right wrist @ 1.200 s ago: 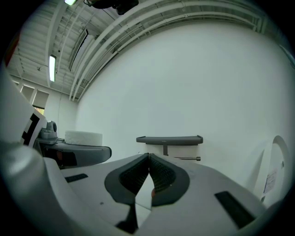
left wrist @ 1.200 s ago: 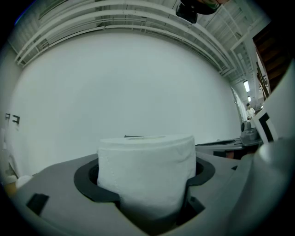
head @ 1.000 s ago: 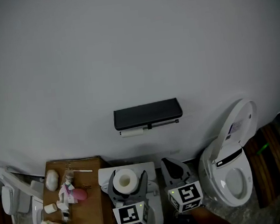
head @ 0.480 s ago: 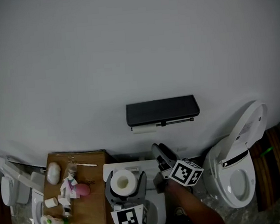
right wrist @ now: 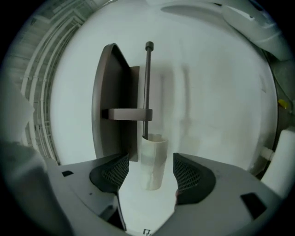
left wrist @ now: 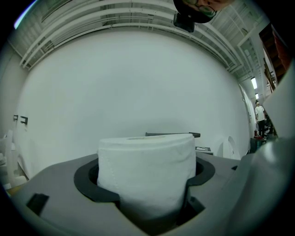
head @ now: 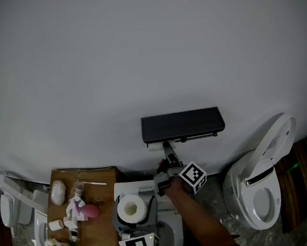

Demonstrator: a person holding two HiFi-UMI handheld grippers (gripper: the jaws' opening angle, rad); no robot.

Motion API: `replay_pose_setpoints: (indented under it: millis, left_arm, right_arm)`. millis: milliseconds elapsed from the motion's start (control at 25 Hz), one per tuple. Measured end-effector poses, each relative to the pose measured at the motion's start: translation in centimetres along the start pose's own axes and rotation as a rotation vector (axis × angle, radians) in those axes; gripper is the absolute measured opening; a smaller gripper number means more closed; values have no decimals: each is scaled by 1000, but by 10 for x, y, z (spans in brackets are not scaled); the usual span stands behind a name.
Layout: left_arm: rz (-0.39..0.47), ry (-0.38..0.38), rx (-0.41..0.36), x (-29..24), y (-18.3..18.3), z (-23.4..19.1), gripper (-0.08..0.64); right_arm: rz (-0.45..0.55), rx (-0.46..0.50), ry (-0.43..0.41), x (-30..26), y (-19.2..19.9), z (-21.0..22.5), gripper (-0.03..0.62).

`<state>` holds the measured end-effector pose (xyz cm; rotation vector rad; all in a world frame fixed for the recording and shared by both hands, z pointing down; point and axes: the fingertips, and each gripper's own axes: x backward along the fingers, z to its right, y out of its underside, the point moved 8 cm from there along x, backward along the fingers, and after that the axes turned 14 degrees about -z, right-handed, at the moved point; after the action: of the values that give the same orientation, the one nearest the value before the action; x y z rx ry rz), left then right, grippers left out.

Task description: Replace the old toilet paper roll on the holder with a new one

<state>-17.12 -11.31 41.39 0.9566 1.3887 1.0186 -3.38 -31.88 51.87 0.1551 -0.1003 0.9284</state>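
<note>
Going for the old roll (right wrist: pixel 153 161)
Near me, my left claw (left wrist: pixel 146 177) is pinching the new roll (head: pixel 138 205); farther out, my right claw (right wrist: pixel 151 173) is spreading around the old roll on the holder's rod (right wrist: pixel 148 87). Closing off-centre could crush it or snag the rod. A second ago it was beside the left one.
</note>
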Motion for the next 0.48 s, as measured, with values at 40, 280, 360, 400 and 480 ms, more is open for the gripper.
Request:
replay_pose_setpoints:
  millis: [40,280,360,400,480]
  left_arm:
    - [0,0,0,0,0,-1,434]
    - [-5,-13,14,-1,5,-11,434]
    - [-14,-27,17,-1,7,-15,434]
    - [-15,-31,18,-1,6,-16,434]
    - [-10,-37,19,0,6,-19,434]
  right_arm:
    - [16,-9,-11,-3,-2,1,287]
    - [58,-12,22,-17,-4,4,227]
    - [61,2,28,-18,-3,3,199]
    - [57,9,26,-19,-2,2,195]
    - [43,11,23,-23,4,1,193]
